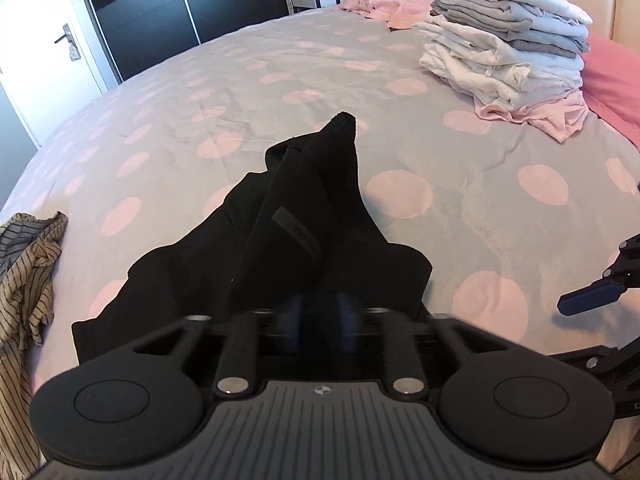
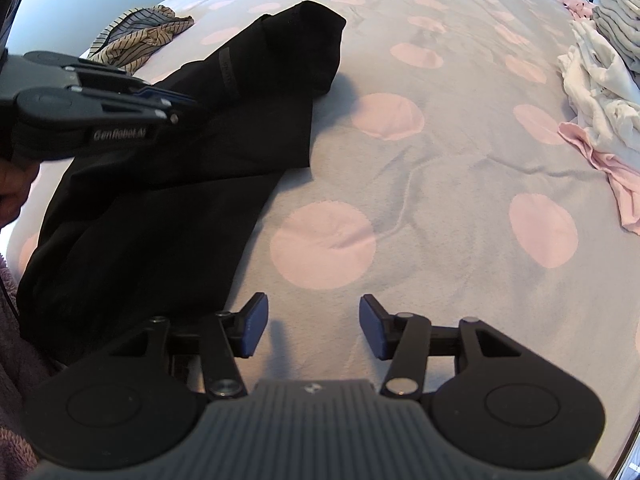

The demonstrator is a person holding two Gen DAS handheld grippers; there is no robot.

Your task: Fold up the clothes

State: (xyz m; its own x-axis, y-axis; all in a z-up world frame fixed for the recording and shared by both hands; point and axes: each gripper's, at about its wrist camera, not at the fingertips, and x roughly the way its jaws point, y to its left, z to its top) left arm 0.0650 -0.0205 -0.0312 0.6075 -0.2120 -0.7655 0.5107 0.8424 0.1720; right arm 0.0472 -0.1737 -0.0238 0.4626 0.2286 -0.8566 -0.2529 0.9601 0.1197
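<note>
My right claw hangs over bare bedspread, its 2 blue pads set well apart with nothing between them, only grey fleece and a pink dot below. My left claw points down at the black garment; its blue pads are blurred against the dark cloth, and I cannot tell whether they grip it or stand clear. From the right wrist view the left claw reaches in from the left edge, its tips over the upper part of the black garment, with part of my hand showing behind it.

The black garment lies loosely bunched on the near side of the bed, 1 end rising to a point toward the middle of the bedspread, a dark label showing along a fold. A crumpled striped shirt lies at the left edge of the bed, near the black garment but apart from it. Far across, at the right, stands a tall stack of folded clothes in white, grey and pale blue, on top of pink cloth. Beyond the bed are a white door and dark wardrobe panels.
</note>
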